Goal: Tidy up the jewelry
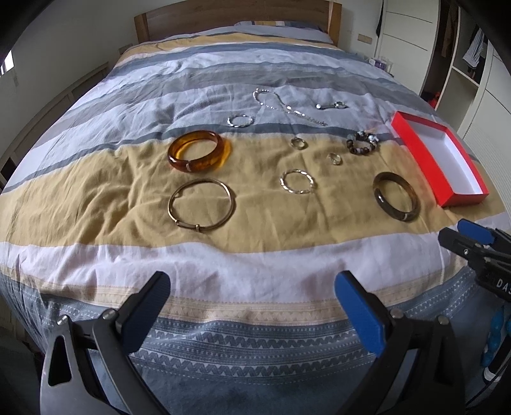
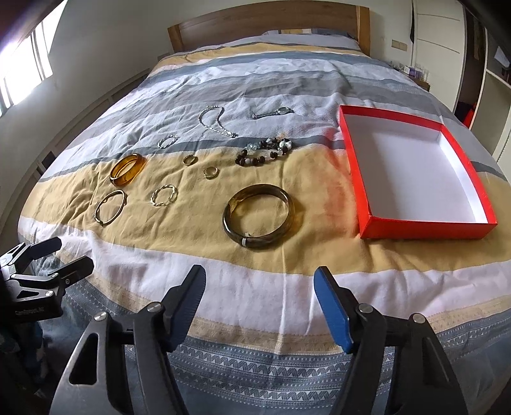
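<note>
Striped bedspread, wooden headboard, wardrobe

We see the left gripper as black angled arms with silver screws and ribbed blue pads. The right gripper is built the same, its body carrying white lettering.

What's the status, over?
Both grippers, left and right, open, empty. Jewelry on bedspread; dark bangle nearest red box, box empty. Nothing obstructing.
</note>
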A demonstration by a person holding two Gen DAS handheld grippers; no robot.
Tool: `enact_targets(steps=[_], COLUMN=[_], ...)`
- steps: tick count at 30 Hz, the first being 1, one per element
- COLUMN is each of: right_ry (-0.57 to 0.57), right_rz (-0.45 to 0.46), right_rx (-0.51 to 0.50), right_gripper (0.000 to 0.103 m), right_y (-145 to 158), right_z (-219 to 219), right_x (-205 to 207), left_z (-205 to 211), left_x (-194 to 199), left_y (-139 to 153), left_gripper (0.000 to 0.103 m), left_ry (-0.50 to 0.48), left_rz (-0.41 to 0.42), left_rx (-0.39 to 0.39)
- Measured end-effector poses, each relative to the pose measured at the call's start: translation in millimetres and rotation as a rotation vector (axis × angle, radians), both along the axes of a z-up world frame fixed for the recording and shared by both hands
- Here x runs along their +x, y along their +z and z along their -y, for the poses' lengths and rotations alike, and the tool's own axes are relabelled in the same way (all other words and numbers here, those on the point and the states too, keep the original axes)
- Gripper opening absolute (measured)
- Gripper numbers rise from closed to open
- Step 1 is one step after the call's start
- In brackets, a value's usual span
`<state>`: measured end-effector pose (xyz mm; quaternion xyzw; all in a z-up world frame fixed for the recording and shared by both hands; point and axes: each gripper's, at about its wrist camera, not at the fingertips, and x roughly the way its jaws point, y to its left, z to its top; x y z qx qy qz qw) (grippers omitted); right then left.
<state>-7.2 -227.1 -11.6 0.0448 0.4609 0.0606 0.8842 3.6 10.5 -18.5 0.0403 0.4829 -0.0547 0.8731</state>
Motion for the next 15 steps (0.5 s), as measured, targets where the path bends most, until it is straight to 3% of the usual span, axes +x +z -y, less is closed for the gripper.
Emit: enact_targets(steps=[15], right_ry=[0.028], right_rz=[-0.012], right_rx=[0.051], right_gripper=[0.060], right_y=[-9], right_z=[11], right_x=[18], left_z=[-1], left_x=[5], left_y=[-5], left_gripper=[0.103], left_ry=[-0.003], left_rz=[-0.070], left_rx=[-0.039])
